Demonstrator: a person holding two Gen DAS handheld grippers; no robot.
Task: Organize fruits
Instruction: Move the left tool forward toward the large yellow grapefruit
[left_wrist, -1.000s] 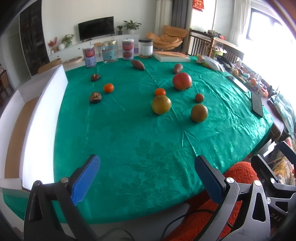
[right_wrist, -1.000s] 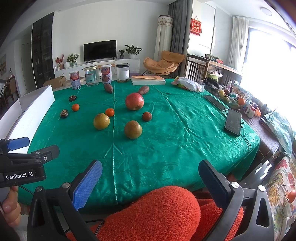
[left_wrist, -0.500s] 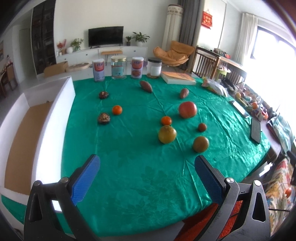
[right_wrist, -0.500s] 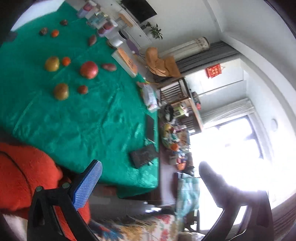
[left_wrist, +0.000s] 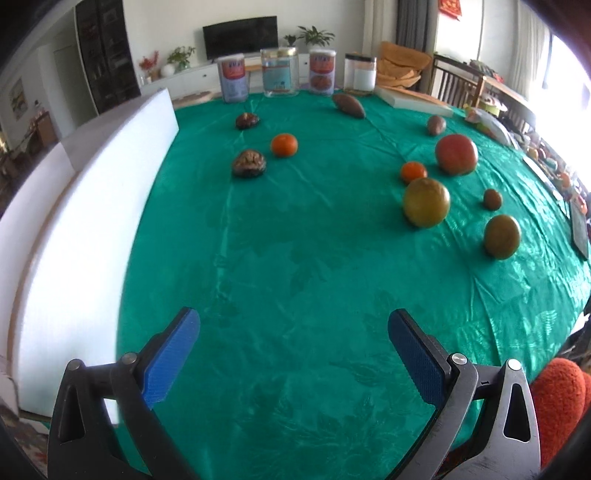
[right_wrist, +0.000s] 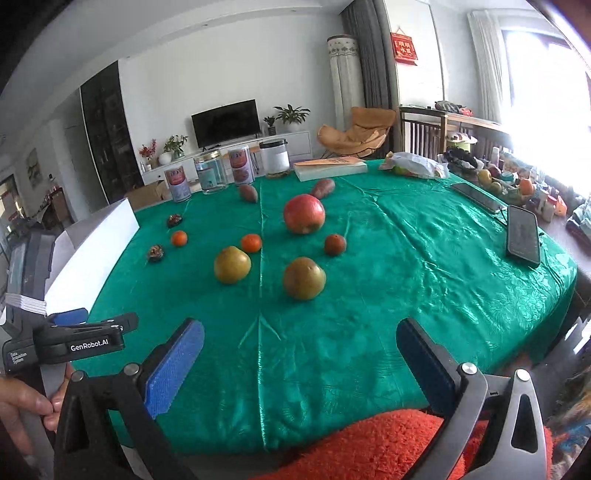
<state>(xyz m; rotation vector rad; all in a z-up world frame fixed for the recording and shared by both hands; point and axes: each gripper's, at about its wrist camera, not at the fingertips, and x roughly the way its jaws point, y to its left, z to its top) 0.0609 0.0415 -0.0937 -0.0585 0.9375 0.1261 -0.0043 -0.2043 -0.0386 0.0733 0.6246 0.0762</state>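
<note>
Several fruits lie scattered on a green tablecloth (left_wrist: 288, 266). A big red fruit (left_wrist: 455, 153) (right_wrist: 304, 213), two yellow-green round fruits (left_wrist: 426, 201) (left_wrist: 501, 235), two small oranges (left_wrist: 284, 144) (left_wrist: 413, 171) and dark wrinkled fruits (left_wrist: 248, 162) are spread across the middle. My left gripper (left_wrist: 293, 349) is open and empty above the near cloth. My right gripper (right_wrist: 300, 356) is open and empty at the table's near edge, to the right of the left gripper (right_wrist: 66, 332).
A white foam box (left_wrist: 74, 206) runs along the table's left side. Several jars (left_wrist: 277, 72) and a book (left_wrist: 413, 99) stand at the far edge. Two phones (right_wrist: 522, 234) lie at the right. An orange fuzzy cushion (right_wrist: 388, 443) sits below the near edge.
My left gripper has moved forward and lower over the cloth. My right gripper swung away to the right half a second ago and is back facing the table.
</note>
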